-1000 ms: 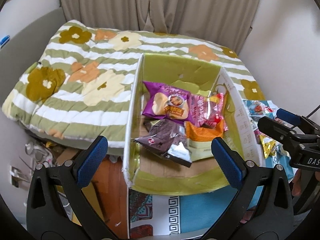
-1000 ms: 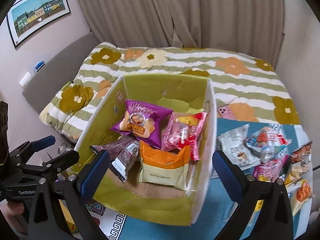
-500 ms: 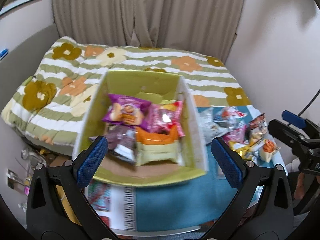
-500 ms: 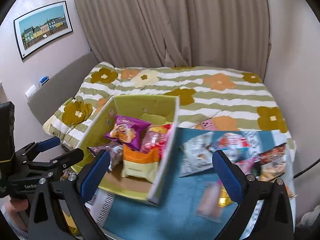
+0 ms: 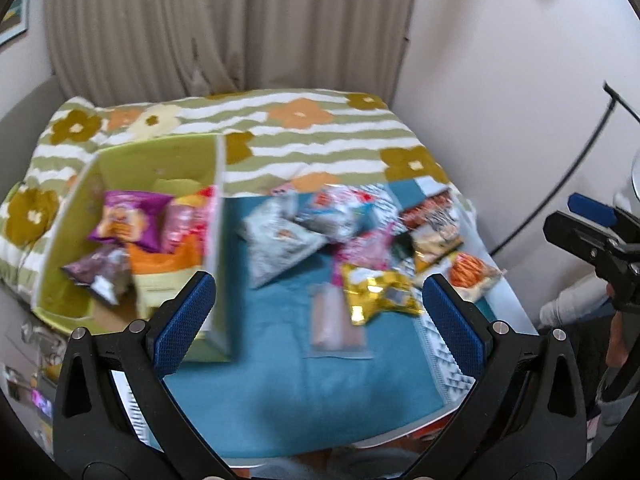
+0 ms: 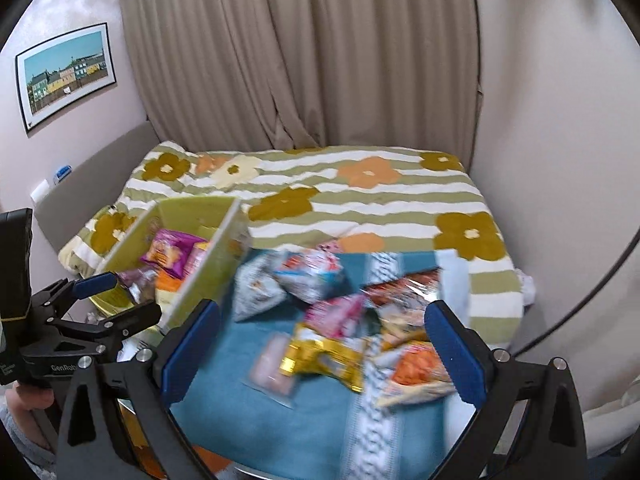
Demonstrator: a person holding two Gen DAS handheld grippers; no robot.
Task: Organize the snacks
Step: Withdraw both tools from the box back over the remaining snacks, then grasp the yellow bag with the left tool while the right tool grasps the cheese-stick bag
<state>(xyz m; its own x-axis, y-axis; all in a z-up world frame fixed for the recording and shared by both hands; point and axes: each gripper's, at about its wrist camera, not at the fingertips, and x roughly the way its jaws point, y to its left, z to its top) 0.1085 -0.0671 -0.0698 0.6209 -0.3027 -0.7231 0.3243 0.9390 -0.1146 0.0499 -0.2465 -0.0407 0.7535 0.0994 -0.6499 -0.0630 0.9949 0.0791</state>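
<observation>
A green box (image 5: 218,184) (image 6: 208,258) on the left holds several snack packs, among them a purple bag (image 5: 126,216) (image 6: 168,252). To its right, loose snacks lie on a teal cloth (image 5: 304,392) (image 6: 240,412): a grey bag (image 5: 276,240) (image 6: 256,288), a gold pack (image 5: 378,290) (image 6: 324,356), a pink flat pack (image 5: 336,320) (image 6: 272,364), an orange bag (image 5: 470,270) (image 6: 420,364). My left gripper (image 5: 320,316) is open and empty above the cloth's near side. My right gripper (image 6: 322,354) is open and empty over the loose pile. Both views are motion-blurred.
A bed with a striped, flowered quilt (image 5: 320,132) (image 6: 360,188) lies behind the cloth, with curtains and walls beyond. A black cable (image 5: 580,168) runs down the right wall. A pale patterned runner (image 6: 372,408) crosses the cloth.
Both grippers have swung to the right and pulled back from the green box. The loose snack pile now sits between the fingers in each view. Both stay open.
</observation>
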